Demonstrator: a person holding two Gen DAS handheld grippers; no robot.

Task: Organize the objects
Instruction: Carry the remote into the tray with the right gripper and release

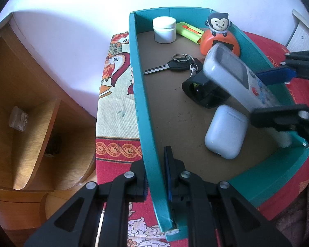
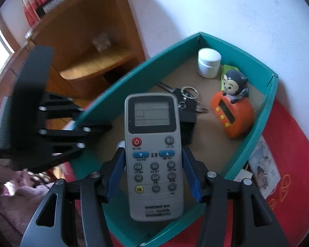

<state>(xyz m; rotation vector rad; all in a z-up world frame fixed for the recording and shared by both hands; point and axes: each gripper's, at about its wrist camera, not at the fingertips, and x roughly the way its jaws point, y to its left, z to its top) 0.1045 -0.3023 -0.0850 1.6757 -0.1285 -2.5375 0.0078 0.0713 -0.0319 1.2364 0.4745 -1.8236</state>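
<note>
Red patterned cloth (image 1: 117, 150), teal box (image 1: 140, 94) holding jar (image 1: 163, 29), key (image 1: 166, 66), earbud case (image 1: 225, 132)

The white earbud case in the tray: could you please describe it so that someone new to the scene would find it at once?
Start at the teal tray with the brown floor, whose left wall the left gripper pinches. Near the tray's front end, below the black clip and beside the held remote, lies the earbud case. It is the only smooth, white, rounded, pebble-like thing lying flat; the white jar stands upright at the far end.
</note>
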